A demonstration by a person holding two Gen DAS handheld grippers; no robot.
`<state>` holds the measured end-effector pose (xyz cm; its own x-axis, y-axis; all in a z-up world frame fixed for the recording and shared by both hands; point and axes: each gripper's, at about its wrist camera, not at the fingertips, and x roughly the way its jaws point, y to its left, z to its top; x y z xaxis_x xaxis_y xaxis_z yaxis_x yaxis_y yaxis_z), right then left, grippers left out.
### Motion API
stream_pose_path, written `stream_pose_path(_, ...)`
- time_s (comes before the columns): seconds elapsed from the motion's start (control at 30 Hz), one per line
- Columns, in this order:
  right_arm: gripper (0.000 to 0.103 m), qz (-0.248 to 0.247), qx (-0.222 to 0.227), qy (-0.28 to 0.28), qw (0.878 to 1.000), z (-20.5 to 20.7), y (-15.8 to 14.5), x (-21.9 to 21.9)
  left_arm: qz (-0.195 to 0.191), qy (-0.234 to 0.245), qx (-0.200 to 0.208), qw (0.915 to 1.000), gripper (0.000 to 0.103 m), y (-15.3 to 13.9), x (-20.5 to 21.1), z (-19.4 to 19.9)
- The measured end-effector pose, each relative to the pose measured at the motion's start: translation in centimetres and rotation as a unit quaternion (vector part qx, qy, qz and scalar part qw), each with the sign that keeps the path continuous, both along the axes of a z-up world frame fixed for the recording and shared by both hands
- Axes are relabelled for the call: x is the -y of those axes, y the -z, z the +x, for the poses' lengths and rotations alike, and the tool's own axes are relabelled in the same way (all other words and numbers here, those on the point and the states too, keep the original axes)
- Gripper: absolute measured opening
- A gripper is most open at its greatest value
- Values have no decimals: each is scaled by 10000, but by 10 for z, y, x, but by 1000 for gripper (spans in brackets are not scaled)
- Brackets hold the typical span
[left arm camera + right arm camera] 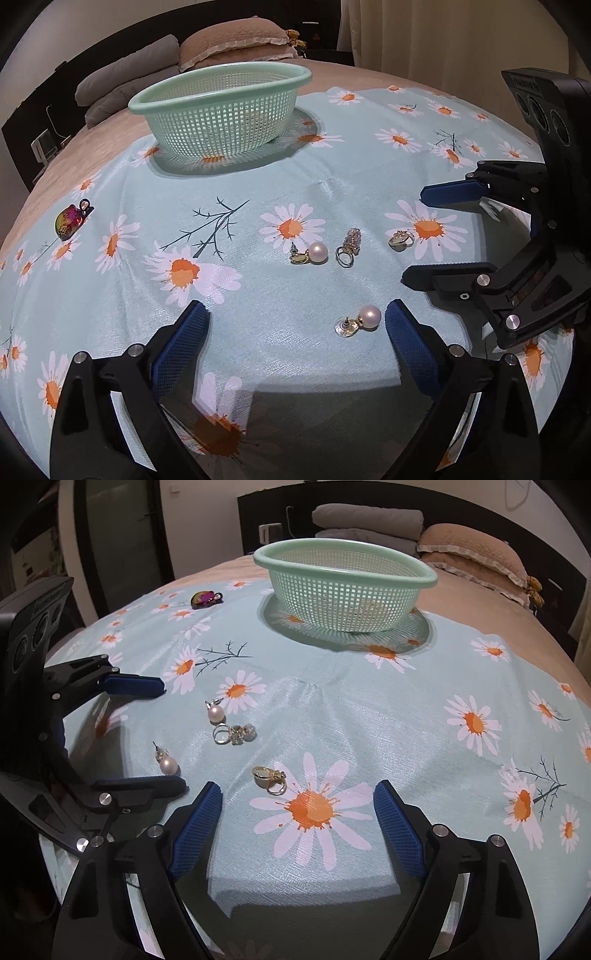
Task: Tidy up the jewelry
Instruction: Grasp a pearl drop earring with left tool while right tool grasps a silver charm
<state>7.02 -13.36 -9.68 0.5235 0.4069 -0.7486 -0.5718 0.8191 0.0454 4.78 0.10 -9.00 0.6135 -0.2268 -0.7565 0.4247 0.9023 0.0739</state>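
Note:
Jewelry lies on a daisy-print cloth (332, 192). A pearl earring (360, 320) lies just ahead of my open, empty left gripper (297, 319), near its right finger. Further off are a second pearl earring (310, 254), a crystal ring (349, 245) and a gold ring (400, 239). An iridescent pendant (70, 218) lies far left. My right gripper (297, 799) is open and empty, with the gold ring (269, 775) just ahead. The right wrist view also shows the near pearl earring (166, 761), the second earring (215, 712) and the crystal ring (234, 734). The green mesh basket (221, 107) stands at the back.
The cloth covers part of a bed, with pillows (236, 40) and folded grey bedding (125, 77) behind the basket. The right gripper (476, 236) shows at the right of the left wrist view; the left gripper (147, 734) shows at the left of the right wrist view.

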Motion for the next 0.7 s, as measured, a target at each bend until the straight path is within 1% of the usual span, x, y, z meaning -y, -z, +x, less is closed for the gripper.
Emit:
stream_pose_path(0.07, 71, 6, 21, -84, 10000, -2, -1, -2, -8, 38, 30, 10000, 88, -1, 2, -3)
stream_pose_path(0.13, 56, 36, 28, -232, 9997, -5, -2, -5, -27, 86, 5, 10000, 78, -2, 3, -6)
stream_pose_path(0.17, 52, 43, 22, -321, 9995, -6, -3, -7, 4, 130, -12, 9999, 75, -3, 6, -8)
stream_pose_path(0.23, 41, 90, -27, -449, 9989, -8, -3, -9, 106, 259, -29, 9996, 61, -5, 12, -11)
stream_pose_path(0.27, 39, 132, -61, -479, 9987, -8, -3, -9, 130, 341, -42, 9993, 57, -6, 14, -13)
stream_pose_path(0.3, 34, 166, -83, -519, 9985, -8, -3, -9, 152, 425, -57, 9990, 48, -6, 17, -14)
stream_pose_path(0.37, 26, 179, -108, -600, 9980, -9, -3, -11, 130, 579, -126, 9982, 37, -6, 21, -14)
stream_pose_path(0.4, 21, 201, -121, -638, 9977, -10, -3, -12, 17, 617, -208, 9979, 25, -7, 21, -13)
stream_pose_path(0.43, 16, 231, -138, -666, 9974, -10, -4, -12, -62, 568, -278, 9980, 22, -8, 20, -12)
stream_pose_path(0.53, 15, 336, -216, -661, 9970, -9, -3, -11, 39, 573, -271, 9980, 22, -8, 26, -13)
stream_pose_path(0.57, 14, 358, -225, -656, 9970, -9, -4, -11, -13, 556, -313, 9980, 22, -9, 25, -12)
stream_pose_path(0.63, 11, 417, -234, -636, 9968, -11, -7, -10, -215, 486, -504, 9973, 22, -12, 19, -9)
stream_pose_path(0.7, 11, 438, -239, -689, 9964, -17, -10, -10, -325, 409, -660, 9964, 22, -14, 16, -8)
